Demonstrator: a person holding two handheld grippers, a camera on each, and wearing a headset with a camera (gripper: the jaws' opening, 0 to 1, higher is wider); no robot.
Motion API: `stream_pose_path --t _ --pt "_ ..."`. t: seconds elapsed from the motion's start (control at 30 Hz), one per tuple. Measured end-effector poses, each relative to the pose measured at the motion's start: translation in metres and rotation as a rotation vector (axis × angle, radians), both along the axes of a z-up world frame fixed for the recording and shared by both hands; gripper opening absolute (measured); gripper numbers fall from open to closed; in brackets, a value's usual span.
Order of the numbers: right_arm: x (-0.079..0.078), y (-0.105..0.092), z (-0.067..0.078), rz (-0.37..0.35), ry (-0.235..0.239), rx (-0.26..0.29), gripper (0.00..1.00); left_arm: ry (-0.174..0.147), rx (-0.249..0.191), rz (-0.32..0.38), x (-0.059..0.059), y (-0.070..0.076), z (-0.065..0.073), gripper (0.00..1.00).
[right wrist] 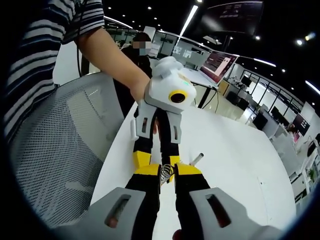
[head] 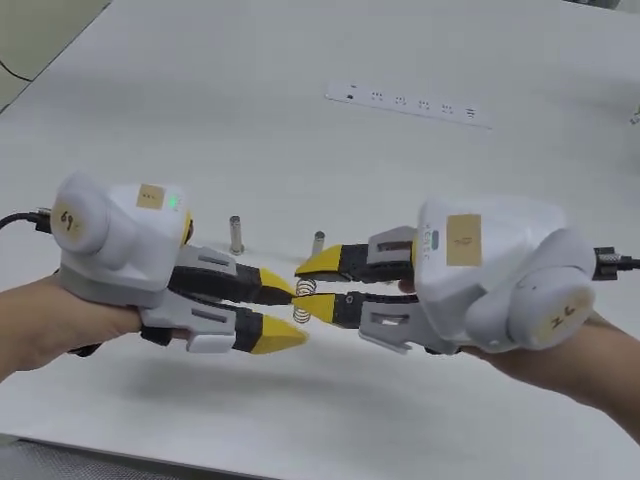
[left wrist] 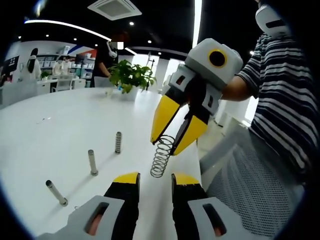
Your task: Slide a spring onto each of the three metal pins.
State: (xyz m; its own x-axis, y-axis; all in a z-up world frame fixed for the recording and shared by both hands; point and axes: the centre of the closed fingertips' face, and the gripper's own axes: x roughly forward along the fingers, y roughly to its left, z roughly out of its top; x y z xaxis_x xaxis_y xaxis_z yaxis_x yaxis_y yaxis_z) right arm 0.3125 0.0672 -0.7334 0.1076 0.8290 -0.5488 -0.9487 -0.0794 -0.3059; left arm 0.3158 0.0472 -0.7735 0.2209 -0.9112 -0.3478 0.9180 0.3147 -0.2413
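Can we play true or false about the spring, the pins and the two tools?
1. The right tool is holding a spring. True.
2. The left tool is shut tight. False: its jaws stand apart.
3. Three metal pins stand on the table. True.
4. That spring is already on a pin. False: the right tool holds it away from the pins.
5. A white power strip lies on the table. True.
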Motion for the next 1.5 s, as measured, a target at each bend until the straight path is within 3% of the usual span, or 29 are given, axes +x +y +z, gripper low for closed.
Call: stream_pose_path --t 0.37,0.47,0.63,0.7,0.9,1.1,1.4,1.5 --pt "0.006 -0.002 0.001 -0.027 -0.02 0.004 0.08 0.006 -0.001 0.045 0.003 0.012 0.002 0.3" --pt "0.007 -0.003 0.0 -0.033 -0.019 0.003 0.08 0.023 -0.011 0.054 0.003 0.015 0.003 0.31" --pt "0.009 -0.005 -0.002 -0.042 -0.021 -0.001 0.08 0.02 -0.016 0.095 0.007 0.028 0.003 0.36" --pt "0.01 -0.006 -0.003 -0.05 -0.025 0.0 0.08 0.034 -0.016 0.113 0.008 0.034 0.004 0.38" --pt "0.014 -0.007 -0.004 -0.062 -0.035 0.001 0.08 0.028 -0.012 0.152 0.011 0.046 0.007 0.52" --pt "0.02 -0.01 -0.005 -0.068 -0.086 -0.009 0.08 0.054 -0.007 0.21 0.014 0.061 0.004 0.6" --pt "0.025 -0.012 -0.007 -0.079 -0.104 -0.006 0.08 0.054 -0.014 0.272 0.015 0.08 0.009 0.72" --pt "0.027 -0.013 -0.008 -0.083 -0.107 -0.008 0.08 0.052 0.0 0.293 0.016 0.085 0.005 0.81"
